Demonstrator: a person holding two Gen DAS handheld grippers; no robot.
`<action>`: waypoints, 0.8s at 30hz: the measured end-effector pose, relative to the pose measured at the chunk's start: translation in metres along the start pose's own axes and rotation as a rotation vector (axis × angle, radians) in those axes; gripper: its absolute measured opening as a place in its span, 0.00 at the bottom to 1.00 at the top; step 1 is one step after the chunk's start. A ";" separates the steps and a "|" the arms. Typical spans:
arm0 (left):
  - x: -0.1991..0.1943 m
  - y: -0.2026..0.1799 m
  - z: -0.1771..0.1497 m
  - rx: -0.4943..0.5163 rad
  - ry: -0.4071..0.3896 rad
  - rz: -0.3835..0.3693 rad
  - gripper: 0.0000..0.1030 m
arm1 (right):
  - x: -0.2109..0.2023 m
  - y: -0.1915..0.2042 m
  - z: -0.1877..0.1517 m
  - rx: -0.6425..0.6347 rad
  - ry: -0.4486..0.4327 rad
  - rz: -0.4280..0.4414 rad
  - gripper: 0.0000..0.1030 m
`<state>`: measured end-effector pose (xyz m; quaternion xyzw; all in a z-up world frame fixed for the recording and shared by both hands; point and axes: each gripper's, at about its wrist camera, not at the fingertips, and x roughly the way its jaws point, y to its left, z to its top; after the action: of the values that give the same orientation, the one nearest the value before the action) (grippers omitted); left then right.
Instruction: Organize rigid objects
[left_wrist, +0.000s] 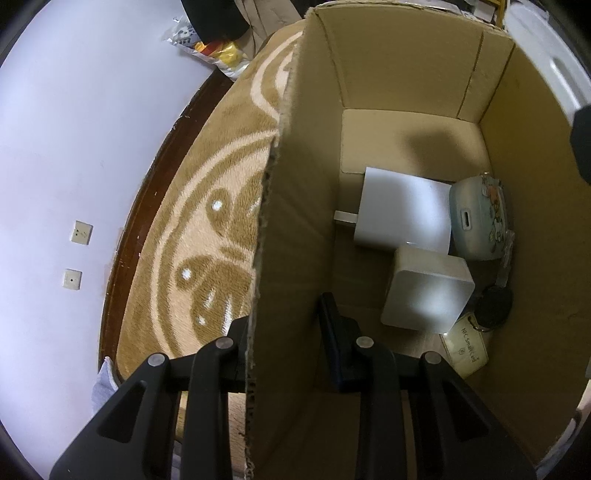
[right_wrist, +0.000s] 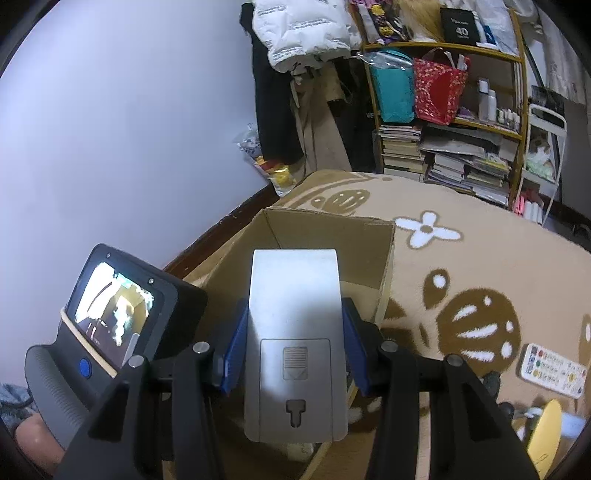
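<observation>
Right wrist view: I hold the silver device (right_wrist: 295, 343) clamped lengthwise in my right gripper (right_wrist: 293, 354), directly above the cardboard box (right_wrist: 328, 229). My left gripper (left_wrist: 284, 332) pinches the box's wall between its jaws.

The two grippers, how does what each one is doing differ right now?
The left gripper straddles the cardboard box wall, one finger inside and one outside; the right gripper is shut on a silver device, clear of the box wall. The left carries no loose item; the right holds its load above the box. Both are black linkages.
</observation>
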<state>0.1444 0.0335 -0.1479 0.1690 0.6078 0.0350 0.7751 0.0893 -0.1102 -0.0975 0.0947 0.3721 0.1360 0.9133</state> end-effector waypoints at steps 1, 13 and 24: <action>-0.001 0.003 -0.001 -0.002 0.000 -0.003 0.27 | 0.001 0.001 0.000 0.001 -0.001 0.000 0.49; -0.002 0.009 -0.002 -0.015 -0.003 -0.006 0.27 | 0.000 0.002 -0.001 -0.011 0.006 0.001 0.52; -0.002 0.006 -0.003 -0.003 -0.008 0.011 0.27 | -0.014 -0.014 0.007 -0.076 -0.038 -0.144 0.89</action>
<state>0.1415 0.0392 -0.1453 0.1711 0.6037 0.0394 0.7777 0.0875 -0.1279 -0.0873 0.0354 0.3553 0.0822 0.9305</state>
